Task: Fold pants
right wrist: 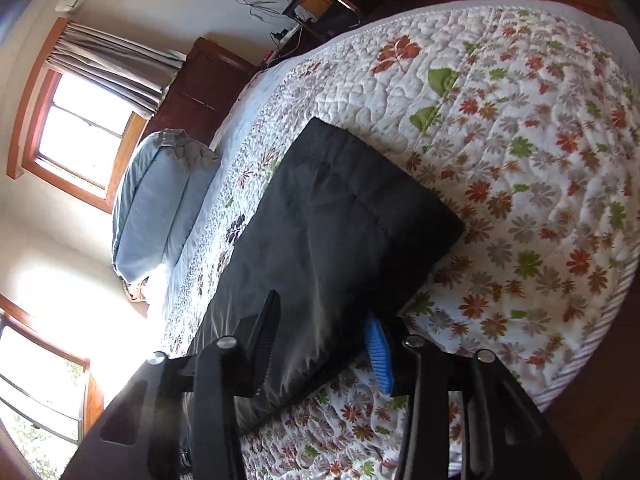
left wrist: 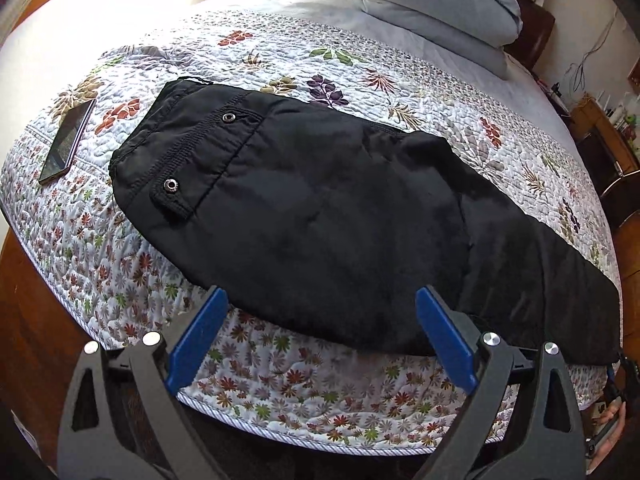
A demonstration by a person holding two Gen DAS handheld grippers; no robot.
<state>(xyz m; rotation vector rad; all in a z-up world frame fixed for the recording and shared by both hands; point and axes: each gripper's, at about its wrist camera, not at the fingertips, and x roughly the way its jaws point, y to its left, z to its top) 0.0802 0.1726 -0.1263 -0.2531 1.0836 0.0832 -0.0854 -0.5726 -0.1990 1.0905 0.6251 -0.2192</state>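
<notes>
Black pants (left wrist: 320, 216) lie folded lengthwise on a floral quilt (left wrist: 280, 64), waistband with two snap buttons at the left, legs running right. My left gripper (left wrist: 320, 304) is open, its blue pads either side of the pants' near edge, holding nothing. In the right wrist view the leg end of the pants (right wrist: 340, 216) lies on the quilt (right wrist: 520, 160). My right gripper (right wrist: 324, 328) has its jaws apart, one finger above and one below the near edge of the legs, not clamped.
A phone (left wrist: 66, 142) lies on the quilt left of the waistband. Grey pillows (left wrist: 432, 8) are stacked at the head of the bed, also in the right wrist view (right wrist: 160, 196). The bed's near edge (left wrist: 320, 432) drops to a wooden floor.
</notes>
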